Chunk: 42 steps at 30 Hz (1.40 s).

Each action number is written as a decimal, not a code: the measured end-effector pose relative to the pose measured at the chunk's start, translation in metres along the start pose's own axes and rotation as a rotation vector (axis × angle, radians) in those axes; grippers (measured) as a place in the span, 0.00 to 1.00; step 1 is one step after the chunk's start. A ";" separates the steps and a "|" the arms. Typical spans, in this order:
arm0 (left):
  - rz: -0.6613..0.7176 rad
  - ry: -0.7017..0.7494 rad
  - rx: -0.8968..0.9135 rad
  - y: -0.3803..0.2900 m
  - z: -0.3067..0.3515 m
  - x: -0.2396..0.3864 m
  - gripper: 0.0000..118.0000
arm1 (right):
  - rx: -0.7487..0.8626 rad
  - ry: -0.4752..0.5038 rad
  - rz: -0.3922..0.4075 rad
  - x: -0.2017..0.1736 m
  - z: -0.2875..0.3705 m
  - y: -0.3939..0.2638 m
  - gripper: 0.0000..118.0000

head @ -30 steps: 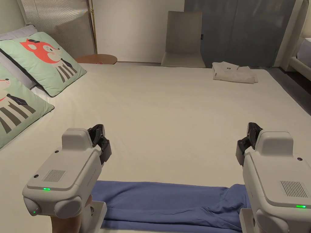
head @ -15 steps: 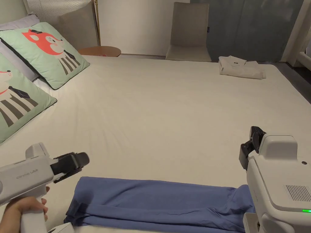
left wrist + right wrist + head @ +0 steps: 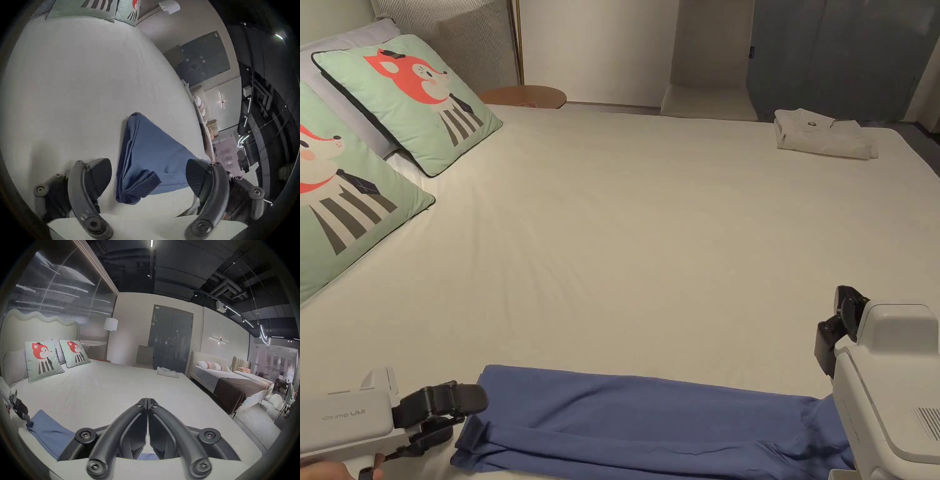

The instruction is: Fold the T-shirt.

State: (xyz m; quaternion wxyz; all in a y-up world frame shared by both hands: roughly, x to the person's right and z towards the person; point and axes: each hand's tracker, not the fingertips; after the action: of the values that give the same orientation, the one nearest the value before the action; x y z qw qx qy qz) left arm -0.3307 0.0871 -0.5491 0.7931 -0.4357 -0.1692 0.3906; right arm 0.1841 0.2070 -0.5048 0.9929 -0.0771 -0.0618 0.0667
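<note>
A blue T-shirt [image 3: 650,419] lies folded into a long narrow strip across the near edge of the bed. My left gripper [image 3: 459,412] is low at the strip's left end, turned sideways to point along it. In the left gripper view its jaws are spread wide, and the layered end of the T-shirt [image 3: 142,162] lies between and ahead of them, unpinched. My right gripper [image 3: 842,312] hovers over the strip's right end, which its body hides. In the right gripper view the right gripper [image 3: 147,402] is shut on nothing, with the T-shirt [image 3: 48,430] at lower left.
Two fox-print pillows [image 3: 419,94] rest at the bed's left head end. A folded white garment [image 3: 822,132] sits at the far right corner. Beyond the bed stand a round wooden side table [image 3: 522,97] and a chair [image 3: 709,100]. Another bed [image 3: 227,379] stands to the right.
My left gripper swung out to the left and down, turning sideways toward the shirt's left end. The right gripper has kept its place over the right end. The head camera shifted.
</note>
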 end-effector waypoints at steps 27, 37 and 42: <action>-0.186 0.224 0.094 0.046 0.034 -0.015 0.05 | -0.007 0.004 -0.012 0.014 0.000 0.003 0.01; -0.386 0.273 0.006 0.011 -0.034 0.092 0.05 | 0.005 0.024 -0.027 0.014 0.011 0.005 0.01; -0.455 0.231 -0.091 -0.028 -0.097 0.156 0.05 | 0.006 0.012 -0.035 0.023 0.017 0.006 0.01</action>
State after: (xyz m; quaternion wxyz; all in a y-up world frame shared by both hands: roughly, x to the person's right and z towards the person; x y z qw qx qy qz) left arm -0.1593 0.1438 -0.5914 0.8542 -0.4634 -0.1886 0.1416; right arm 0.2041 0.2190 -0.4870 0.9945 -0.0733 -0.0569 0.0490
